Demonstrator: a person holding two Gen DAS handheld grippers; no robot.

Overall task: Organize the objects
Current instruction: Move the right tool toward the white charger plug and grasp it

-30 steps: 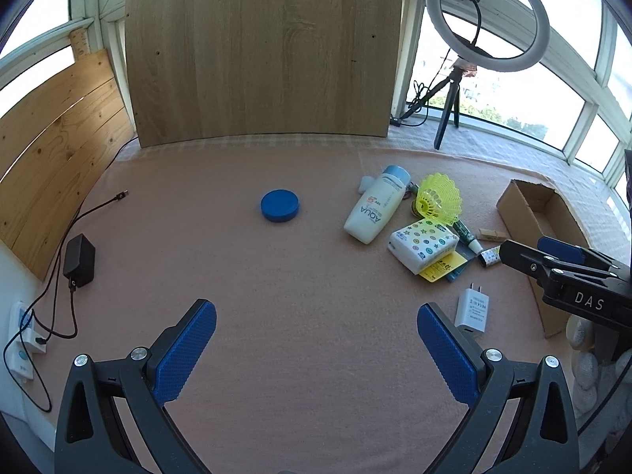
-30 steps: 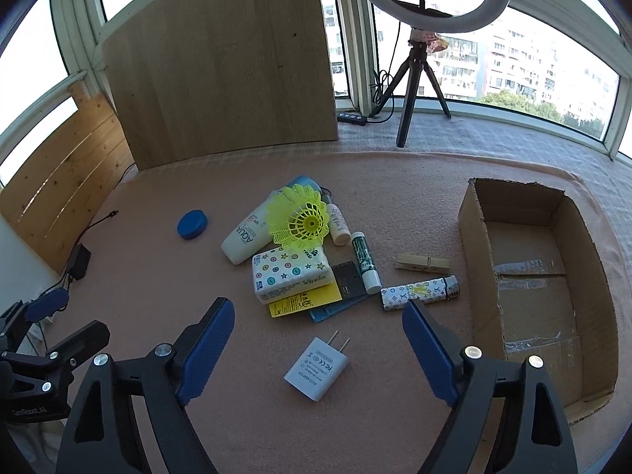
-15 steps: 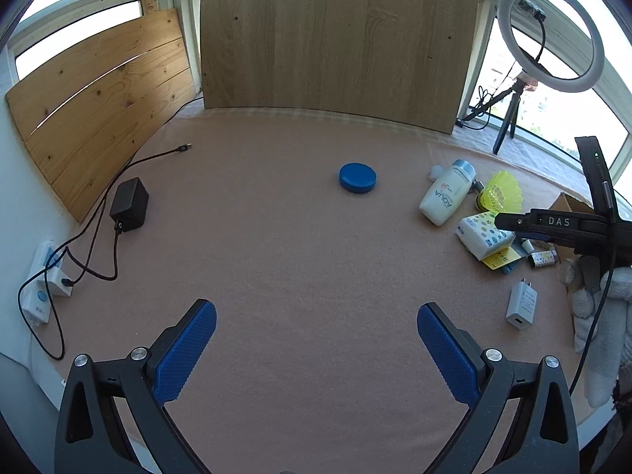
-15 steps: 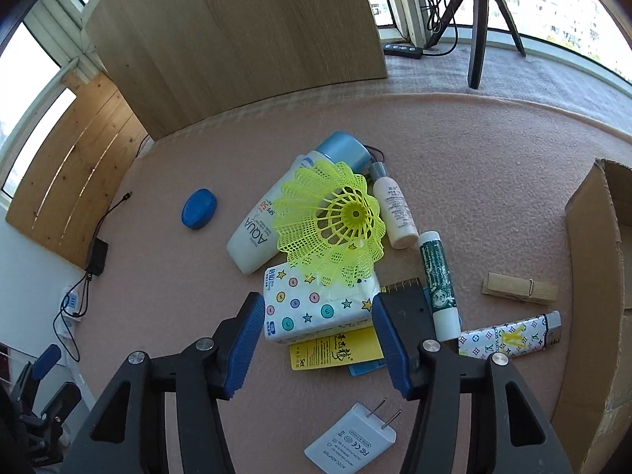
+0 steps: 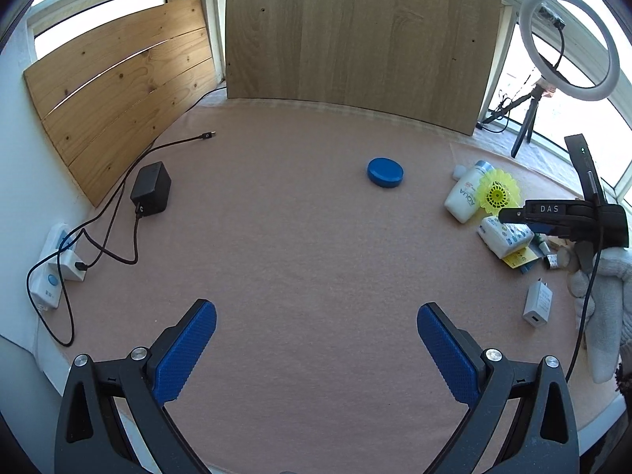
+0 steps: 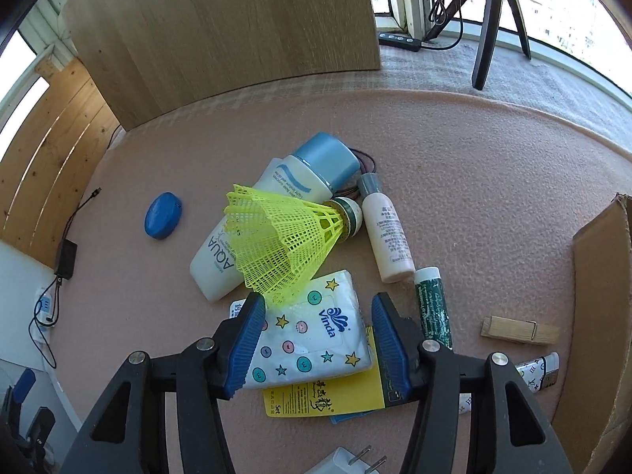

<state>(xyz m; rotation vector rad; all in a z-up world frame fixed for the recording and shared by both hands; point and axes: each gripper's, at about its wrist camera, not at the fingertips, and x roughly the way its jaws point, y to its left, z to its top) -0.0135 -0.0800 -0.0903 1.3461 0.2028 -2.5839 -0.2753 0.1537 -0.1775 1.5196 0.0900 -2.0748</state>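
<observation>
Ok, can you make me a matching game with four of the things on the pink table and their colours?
Things:
1. shuttlecock
2. round tin
3. clothes peg
4. wall plug

Colours:
A. white
B. yellow
C. plain wood
D. blue

Pairs: 1-B, 2-D, 3-C, 4-A

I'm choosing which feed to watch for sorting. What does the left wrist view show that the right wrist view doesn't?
Only the left wrist view: the ring light and the open left gripper over bare mat.
Only the right wrist view: the clothespin, the green tube and the cardboard box.
Both: the tissue pack, straddled by the right gripper, and the blue lid.
</observation>
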